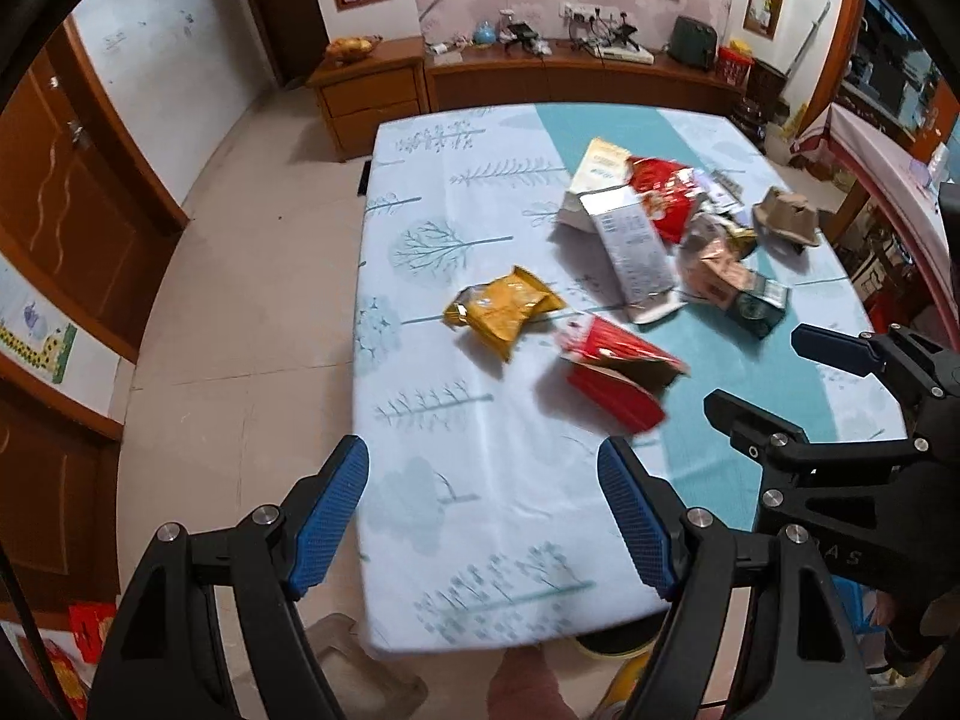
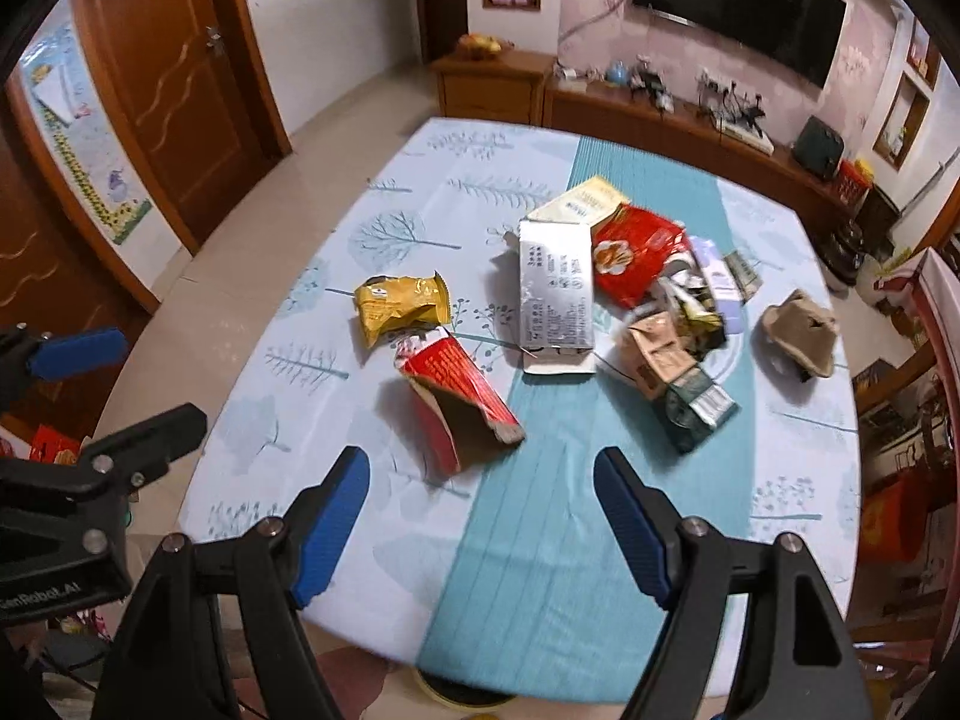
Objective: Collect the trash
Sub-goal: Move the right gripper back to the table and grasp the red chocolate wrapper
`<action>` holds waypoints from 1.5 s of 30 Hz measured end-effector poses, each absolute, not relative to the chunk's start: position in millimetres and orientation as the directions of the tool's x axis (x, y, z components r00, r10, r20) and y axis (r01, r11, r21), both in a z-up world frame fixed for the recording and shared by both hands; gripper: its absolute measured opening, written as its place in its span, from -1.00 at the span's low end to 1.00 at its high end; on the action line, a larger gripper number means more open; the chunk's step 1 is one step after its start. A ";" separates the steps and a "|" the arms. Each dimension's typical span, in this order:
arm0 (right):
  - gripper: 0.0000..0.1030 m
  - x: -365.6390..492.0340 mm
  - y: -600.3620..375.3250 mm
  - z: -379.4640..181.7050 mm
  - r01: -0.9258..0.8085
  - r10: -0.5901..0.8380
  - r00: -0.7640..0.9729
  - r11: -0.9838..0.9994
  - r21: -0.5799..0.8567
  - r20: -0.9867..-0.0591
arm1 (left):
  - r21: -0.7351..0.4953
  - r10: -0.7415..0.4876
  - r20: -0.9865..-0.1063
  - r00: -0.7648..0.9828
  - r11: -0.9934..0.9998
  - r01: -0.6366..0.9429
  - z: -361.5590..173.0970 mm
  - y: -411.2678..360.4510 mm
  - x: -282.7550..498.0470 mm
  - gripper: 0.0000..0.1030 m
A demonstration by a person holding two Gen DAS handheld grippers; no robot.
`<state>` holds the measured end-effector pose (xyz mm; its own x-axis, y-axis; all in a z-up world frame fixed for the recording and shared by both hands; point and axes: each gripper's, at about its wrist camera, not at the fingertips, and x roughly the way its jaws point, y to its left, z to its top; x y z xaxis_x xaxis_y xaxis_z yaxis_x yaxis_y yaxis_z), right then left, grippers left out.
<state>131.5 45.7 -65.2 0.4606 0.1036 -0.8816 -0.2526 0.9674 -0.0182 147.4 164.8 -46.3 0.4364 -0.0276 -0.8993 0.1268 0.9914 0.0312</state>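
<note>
Both claws hung above the near edge of the table [image 1: 420,540], tipped steeply down toward its tree-printed cloth. The left gripper [image 1: 483,516] stood released, its blue pads [image 1: 327,516] spread wide with nothing between them but bare tablecloth. The right gripper [image 2: 480,519] was likewise released, wide apart and empty, poised over the teal stripe [image 2: 528,540] that ran down the middle of the cloth.

The trash lay ahead of both claws, none of it touched. Nearest, just beyond the right gripper's left fingertip, was a torn red carton [image 2: 462,402], lying on its side with its brown inside showing; from the left gripper it sat ahead and to the right. Just past it, farther from the claws, lay a crumpled yellow snack wrapper [image 2: 402,306]. Ahead of the right gripper, farther up the table, a flattened white box [image 2: 555,300] lay printed side up, and behind it a cream-coloured packet [image 2: 585,201] and a red foil bag [image 2: 636,258] overlapped one another. To the right of those, a loose heap of smaller wrappers [image 2: 690,306] merged into a brown carton [image 2: 657,360] and a dark green box [image 2: 699,408], the latter ahead and to the right of the right gripper's right fingertip. Well off to the right, apart from the heap, sat a crushed brown cardboard piece [image 2: 801,333].

In the left wrist view the right gripper showed at the right edge, beside the left.
</note>
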 end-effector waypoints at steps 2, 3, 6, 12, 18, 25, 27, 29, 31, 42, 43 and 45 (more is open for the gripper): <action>0.51 146.3 53.9 -76.1 -0.242 0.091 0.442 0.970 -0.020 -0.892 | 0.027 -0.031 -0.908 0.417 0.991 0.134 -55.3 173.7 163.7 0.50; 0.51 151.7 56.8 -79.9 -0.239 0.086 0.435 0.971 -0.022 -0.896 | 0.026 -0.032 -0.913 0.407 0.990 0.136 -60.1 177.9 171.8 0.50; 0.51 168.2 64.9 -94.4 -0.238 0.073 0.411 0.971 -0.030 -0.909 | 0.019 -0.037 -0.921 0.388 0.990 0.140 -69.7 187.8 188.9 0.50; 0.51 189.3 76.9 -121.3 -0.251 0.045 0.354 0.967 -0.049 -0.934 | 0.001 -0.057 -0.935 0.349 0.987 0.163 -87.5 198.5 216.2 0.50; 0.51 202.9 81.1 -143.3 -0.247 0.023 0.307 0.967 -0.056 -0.951 | 0.004 -0.062 -0.941 0.332 0.981 0.194 -97.3 199.8 233.4 0.50; 0.51 212.1 85.0 -160.7 -0.254 0.009 0.265 0.965 -0.061 -0.964 | 0.007 -0.065 -0.949 0.309 0.974 0.226 -106.9 196.5 246.1 0.50; 0.51 213.8 85.5 -163.1 -0.255 0.009 0.259 0.965 -0.059 -0.966 | 0.009 -0.066 -0.950 0.305 0.972 0.236 -108.4 194.9 248.3 0.50; 0.34 214.9 86.4 -164.2 -0.258 0.005 0.262 0.964 -0.065 -0.965 | 0.011 -0.066 -0.950 0.304 0.969 0.246 -109.2 193.1 250.6 0.50; 0.13 216.4 86.3 -165.2 -0.257 0.007 0.257 0.964 -0.061 -0.966 | 0.012 -0.068 -0.951 0.302 0.967 0.256 -109.8 191.4 252.4 0.50; -0.72 217.4 73.1 -161.5 -0.196 0.053 0.255 0.981 0.002 -0.966 | 0.009 -0.081 -0.955 0.284 0.954 0.301 -116.5 179.4 264.3 0.50; -0.80 217.5 70.1 -162.3 -0.183 0.065 0.246 0.983 0.020 -0.967 | 0.007 -0.083 -0.956 0.281 0.952 0.305 -117.6 178.2 265.4 0.50; -0.88 214.8 61.2 -163.0 -0.146 0.095 0.237 0.987 0.061 -0.967 | -0.001 -0.089 -0.959 0.268 0.950 0.311 -120.6 176.5 269.0 0.50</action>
